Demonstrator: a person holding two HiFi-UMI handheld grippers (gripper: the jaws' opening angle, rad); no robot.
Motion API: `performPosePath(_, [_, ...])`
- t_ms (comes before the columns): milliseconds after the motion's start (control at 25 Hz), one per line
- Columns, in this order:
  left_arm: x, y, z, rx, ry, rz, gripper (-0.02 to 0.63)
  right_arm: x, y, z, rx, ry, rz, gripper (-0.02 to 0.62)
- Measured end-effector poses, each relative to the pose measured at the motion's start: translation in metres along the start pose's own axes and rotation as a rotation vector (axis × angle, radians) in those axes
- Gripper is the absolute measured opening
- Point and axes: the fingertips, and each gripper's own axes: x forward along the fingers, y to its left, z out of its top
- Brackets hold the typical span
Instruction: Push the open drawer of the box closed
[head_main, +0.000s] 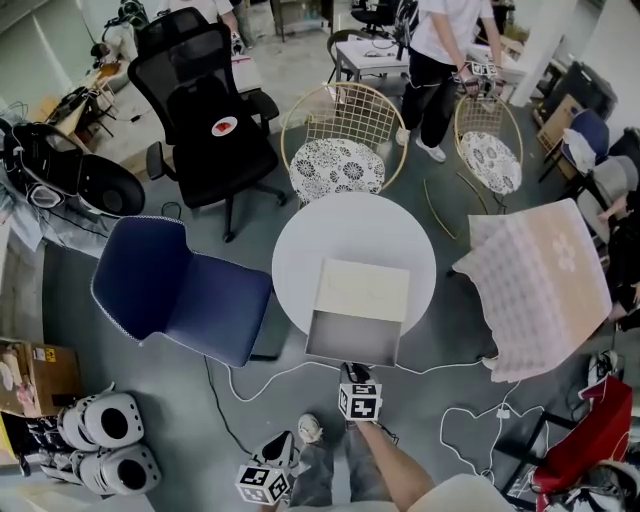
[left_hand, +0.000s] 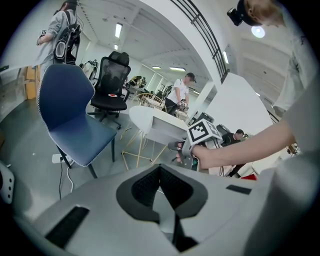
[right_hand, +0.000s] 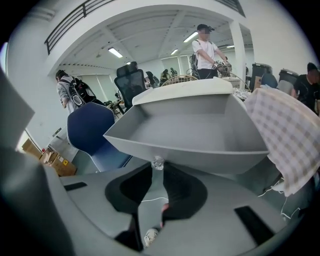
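Your left gripper (left_hand: 160, 169) hangs low on your left, well apart from the surface (head_main: 340, 225), with its jaws together and nothing in them. So nothing holds the box (head_main: 362, 288) in place. If you push hard, the whole box may slide across the round surface toward the far side, and the drawer will not go in. The blue chair (head_main: 180, 290) stands just beside the surface on the left, but it is not in your way. A white cable (head_main: 262, 377) lies on the floor near your feet, and you could trip on it if you step closer. In the middle, the box sits on the near half of the surface. Its grey drawer (head_main: 350, 335) is pulled far out toward you, is empty, and seems to stick out past the near edge. Your right gripper (right_hand: 159, 170) has its jaws together too. Its tips sit right at the small clear knob (right_hand: 157, 162) on the drawer front. The knob is round and smooth, so I think the tips could slip off it. A push to one side could also turn the drawer a bit and make it stick. On the right, a checked cloth (head_main: 540, 290) hangs near the surface but does not touch the box. Nothing stands between the drawer and the box.
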Motion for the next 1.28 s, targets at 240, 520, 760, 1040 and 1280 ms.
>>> performPosePath(240, [0.003,-0.001,0.002,0.003,-0.009,-0.003,0.009,-0.006,0.001,0.005,-0.002,-0.008,-0.002,0.078])
performPosePath(520, [0.006,-0.004,0.004,0.008,-0.011,-0.014,0.009,-0.01,0.002,0.01,0.003,-0.008,-0.008,0.078])
performPosePath(760, [0.007,-0.001,0.0,0.003,-0.01,-0.01,0.009,-0.001,-0.004,0.016,0.005,-0.007,-0.012,0.077])
performPosePath(1040, [0.005,0.003,-0.004,-0.01,-0.003,-0.001,0.009,0.016,-0.016,0.044,-0.004,-0.031,-0.023,0.077])
performPosePath(1280, [0.002,0.007,-0.008,-0.017,0.001,0.014,0.009,0.031,-0.029,0.067,-0.007,-0.043,-0.022,0.077])
